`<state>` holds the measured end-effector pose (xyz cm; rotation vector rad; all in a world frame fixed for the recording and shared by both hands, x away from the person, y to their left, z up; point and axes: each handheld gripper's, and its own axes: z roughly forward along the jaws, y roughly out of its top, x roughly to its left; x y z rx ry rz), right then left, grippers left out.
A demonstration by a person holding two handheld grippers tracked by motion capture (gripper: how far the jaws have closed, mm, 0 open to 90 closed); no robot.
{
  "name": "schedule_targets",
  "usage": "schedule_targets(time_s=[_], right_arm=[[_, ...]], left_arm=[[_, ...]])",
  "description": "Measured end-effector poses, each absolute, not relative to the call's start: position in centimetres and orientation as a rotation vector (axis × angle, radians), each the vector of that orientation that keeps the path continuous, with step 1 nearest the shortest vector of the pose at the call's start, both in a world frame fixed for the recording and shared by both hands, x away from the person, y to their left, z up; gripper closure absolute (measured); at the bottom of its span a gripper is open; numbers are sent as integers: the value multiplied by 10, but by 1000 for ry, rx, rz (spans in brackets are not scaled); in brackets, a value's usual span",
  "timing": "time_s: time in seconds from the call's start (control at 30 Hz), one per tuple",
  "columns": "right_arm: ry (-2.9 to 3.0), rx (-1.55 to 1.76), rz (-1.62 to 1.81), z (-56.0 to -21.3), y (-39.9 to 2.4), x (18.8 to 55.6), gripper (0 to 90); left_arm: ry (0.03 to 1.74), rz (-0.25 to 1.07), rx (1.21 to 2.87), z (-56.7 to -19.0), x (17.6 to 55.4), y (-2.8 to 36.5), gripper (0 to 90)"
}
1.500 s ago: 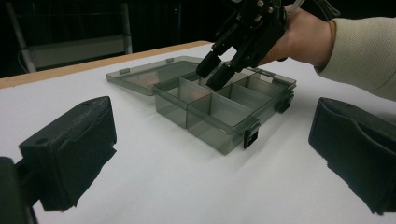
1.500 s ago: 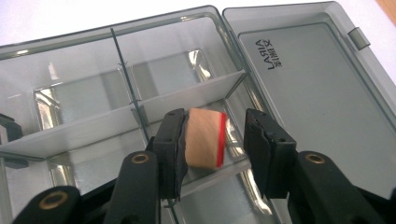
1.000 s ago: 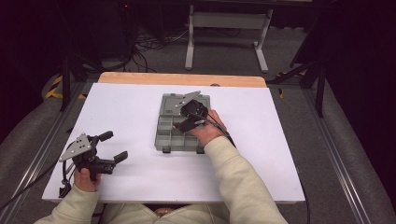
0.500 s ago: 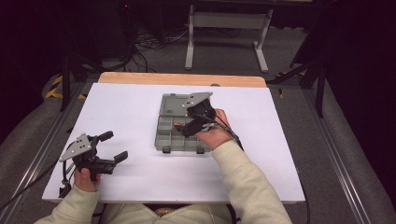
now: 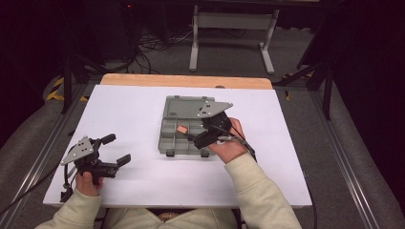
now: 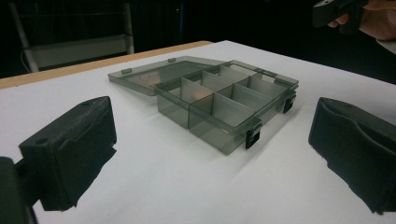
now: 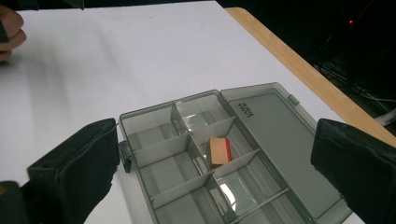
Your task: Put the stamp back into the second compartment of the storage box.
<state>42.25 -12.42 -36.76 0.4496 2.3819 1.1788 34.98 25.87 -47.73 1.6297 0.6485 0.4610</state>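
Jaws of right gripper [image 5: 191, 138] spread wide, just been opening, nothing between them; small wooden block [image 7: 219, 151] lies released in a middle compartment of the open grey organiser box [image 5: 168, 138]. Left gripper [image 5: 119, 162] idle on tabletop [image 5: 143, 105], jaws released, empty. Advice: withdraw clear of dividers, don't nudge box
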Motion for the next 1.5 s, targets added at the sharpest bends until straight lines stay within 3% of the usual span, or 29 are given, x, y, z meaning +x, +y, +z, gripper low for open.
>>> schedule_targets(time_s=[0.43,1.5], right_arm=[[2295,498,1271,-376,-159,391,0],[2088,621,1463,-436,-231,360,0]], left_arm=[[648,463,1628,-477,350,258,15],[649,478,1626,-477,349,258,15]])
